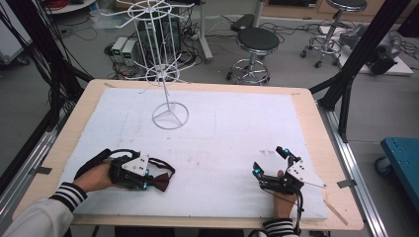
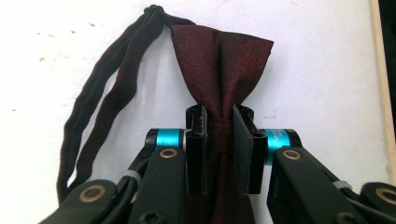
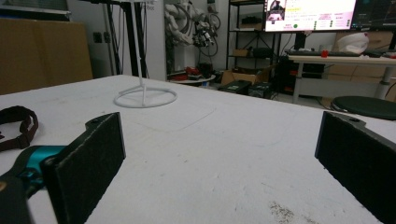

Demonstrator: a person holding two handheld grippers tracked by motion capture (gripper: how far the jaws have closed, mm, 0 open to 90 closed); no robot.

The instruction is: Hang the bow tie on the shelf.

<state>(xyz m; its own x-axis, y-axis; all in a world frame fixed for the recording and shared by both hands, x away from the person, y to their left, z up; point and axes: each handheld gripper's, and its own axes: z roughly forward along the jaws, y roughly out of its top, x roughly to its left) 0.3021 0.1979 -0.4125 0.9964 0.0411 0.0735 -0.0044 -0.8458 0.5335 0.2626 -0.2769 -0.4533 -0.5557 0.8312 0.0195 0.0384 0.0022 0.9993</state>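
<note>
Gripping dark red bow tie [image 2: 219, 65] at centre knot, left claw [image 2: 219, 140] clenched on it; strap loops out left of claw. Right claw [image 3: 219, 154] released, resting apart on white surface [image 1: 222, 143].

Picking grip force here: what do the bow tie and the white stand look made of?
Bow tie: dark red woven fabric, probably satin, with a faint sheen and soft pleats; its strap looks like matching cloth. Stand: thin rigid wire, likely white-coated metal, smooth.
</note>
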